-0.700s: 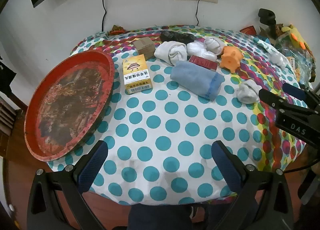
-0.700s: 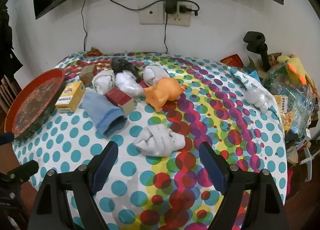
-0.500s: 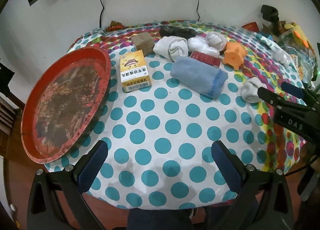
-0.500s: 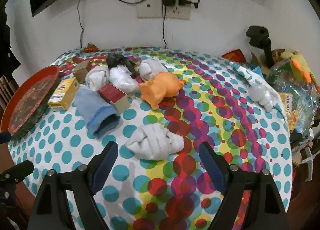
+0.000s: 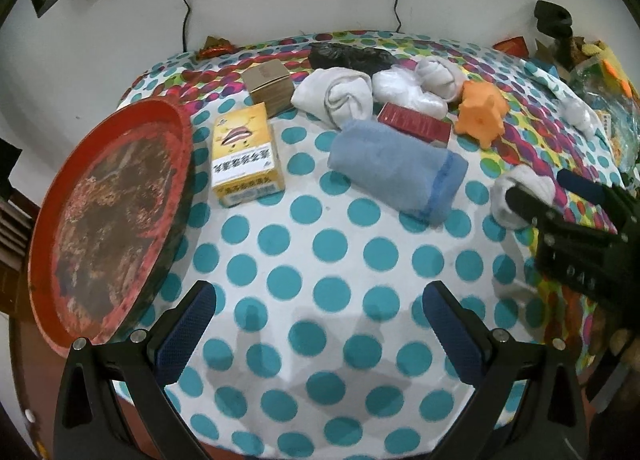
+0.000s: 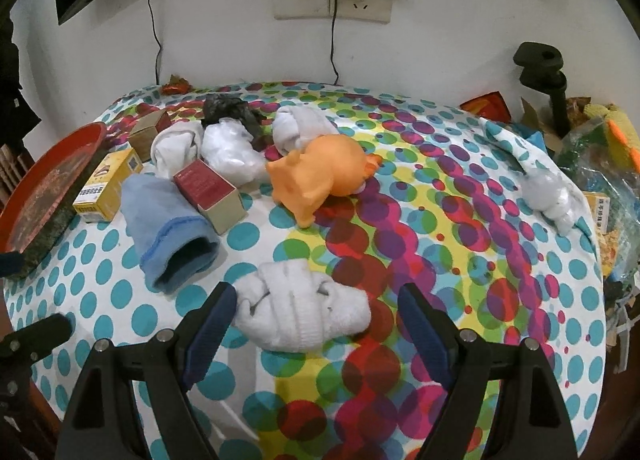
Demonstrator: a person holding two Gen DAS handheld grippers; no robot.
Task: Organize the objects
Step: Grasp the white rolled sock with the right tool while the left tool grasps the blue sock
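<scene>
A round table under a dotted cloth [image 5: 320, 244] holds a red round tray [image 5: 112, 212] at the left. Beside it are a yellow box [image 5: 246, 156], a brown box [image 5: 270, 86], a rolled blue cloth [image 5: 396, 168], a red box [image 6: 208, 188], an orange toy [image 6: 320, 176] and several white sock bundles. My left gripper [image 5: 318, 296] hangs open over bare cloth near the front edge. My right gripper [image 6: 316, 298] is open, with a white sock bundle [image 6: 300, 312] lying between its fingers, neither pad pressing on it. In the left wrist view this bundle [image 5: 524, 188] lies behind the right gripper [image 5: 560, 196].
A black bag [image 6: 228, 108] lies behind the socks. Another white bundle [image 6: 552, 196] sits near the right edge, beside a plastic bag with a yellow plush toy [image 6: 608, 140] and a black stand [image 6: 544, 72]. Cables hang from a wall socket [image 6: 332, 0].
Both grippers have moved forward and down toward the table. The right gripper has come up around the nearest white sock bundle, which now lies between its fingers. Both stay open.
</scene>
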